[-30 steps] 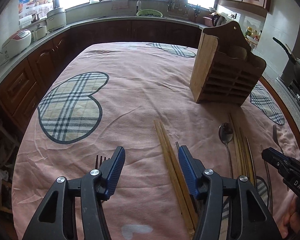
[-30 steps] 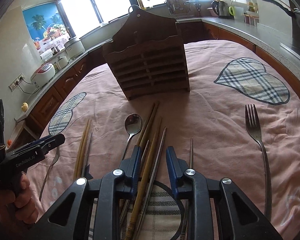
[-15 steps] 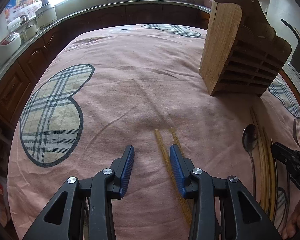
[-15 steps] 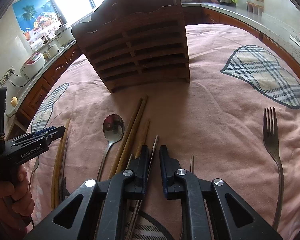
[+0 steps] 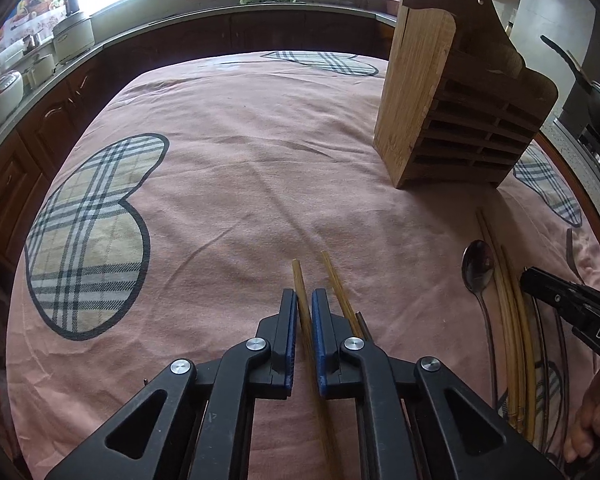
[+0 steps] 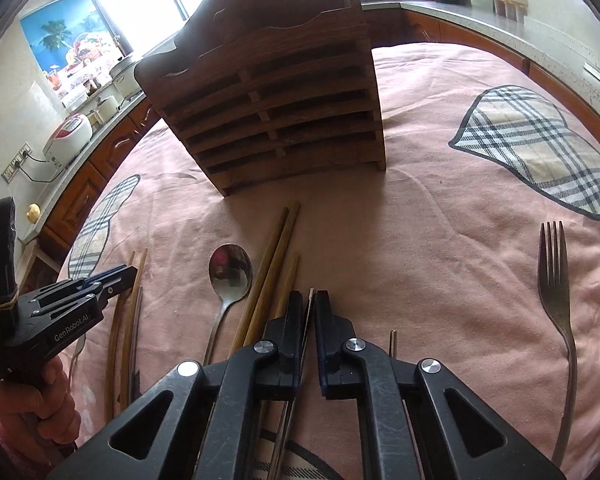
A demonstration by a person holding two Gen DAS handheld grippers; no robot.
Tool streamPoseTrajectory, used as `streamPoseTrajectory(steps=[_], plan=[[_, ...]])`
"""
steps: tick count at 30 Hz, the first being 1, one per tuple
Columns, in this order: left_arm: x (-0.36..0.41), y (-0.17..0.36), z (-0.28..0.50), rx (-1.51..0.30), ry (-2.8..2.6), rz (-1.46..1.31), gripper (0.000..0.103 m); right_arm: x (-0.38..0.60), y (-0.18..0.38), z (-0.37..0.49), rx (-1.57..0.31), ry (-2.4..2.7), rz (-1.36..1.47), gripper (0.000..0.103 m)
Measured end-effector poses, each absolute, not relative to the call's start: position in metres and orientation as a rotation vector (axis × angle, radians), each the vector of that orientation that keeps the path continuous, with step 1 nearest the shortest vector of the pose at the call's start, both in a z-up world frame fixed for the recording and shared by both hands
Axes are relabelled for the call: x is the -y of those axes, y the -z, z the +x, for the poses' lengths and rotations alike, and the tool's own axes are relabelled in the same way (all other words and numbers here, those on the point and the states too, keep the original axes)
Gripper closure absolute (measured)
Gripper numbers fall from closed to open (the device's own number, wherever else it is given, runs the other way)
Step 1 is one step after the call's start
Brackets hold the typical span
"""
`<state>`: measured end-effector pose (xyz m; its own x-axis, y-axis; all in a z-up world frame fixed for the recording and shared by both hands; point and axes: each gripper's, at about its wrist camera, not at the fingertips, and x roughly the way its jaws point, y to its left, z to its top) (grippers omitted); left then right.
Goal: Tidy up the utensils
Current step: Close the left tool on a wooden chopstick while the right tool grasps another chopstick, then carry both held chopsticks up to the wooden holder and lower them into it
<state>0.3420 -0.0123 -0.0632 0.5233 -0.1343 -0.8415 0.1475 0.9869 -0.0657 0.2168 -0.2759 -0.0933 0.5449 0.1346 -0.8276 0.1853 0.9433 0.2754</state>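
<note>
My left gripper (image 5: 305, 294) is shut on a bamboo chopstick (image 5: 299, 280) lying on the pink cloth; its mate (image 5: 336, 284) lies just right of the jaws. My right gripper (image 6: 309, 296) is shut on a thin metal chopstick (image 6: 310, 300) among several wooden chopsticks (image 6: 274, 252). A spoon (image 6: 230, 272) lies left of them and a fork (image 6: 556, 280) lies at the right. The slatted wooden utensil holder (image 6: 276, 120) stands upright beyond; it also shows in the left wrist view (image 5: 456, 108). The left gripper shows in the right wrist view (image 6: 112, 276).
The table is covered by a pink cloth (image 5: 240, 160) with plaid heart patches (image 5: 92, 232). Kitchen counters with appliances (image 5: 4, 88) ring the table. Another metal chopstick end (image 6: 394, 340) lies right of my right jaws.
Both grippers have closed from open: the left onto a bamboo chopstick, the right onto a thin metal chopstick. Both have moved forward, closer to the holder.
</note>
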Motion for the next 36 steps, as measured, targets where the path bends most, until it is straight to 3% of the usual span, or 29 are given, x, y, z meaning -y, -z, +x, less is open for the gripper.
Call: streamPoseTrajectory(steps=[17, 36], plan=[[-0.019, -0.037, 0.259, -0.825, 0.256, -0.102, 0.099, 0.264, 0.012, 0.193, -0.823, -0.025, 0.344, 0.099], [-0.036, -0.095, 0.187, -0.693, 0.285, -0.112, 0.099, 0.251, -0.048, 0.156, -0.698, -0.055, 0.303, 0.099]])
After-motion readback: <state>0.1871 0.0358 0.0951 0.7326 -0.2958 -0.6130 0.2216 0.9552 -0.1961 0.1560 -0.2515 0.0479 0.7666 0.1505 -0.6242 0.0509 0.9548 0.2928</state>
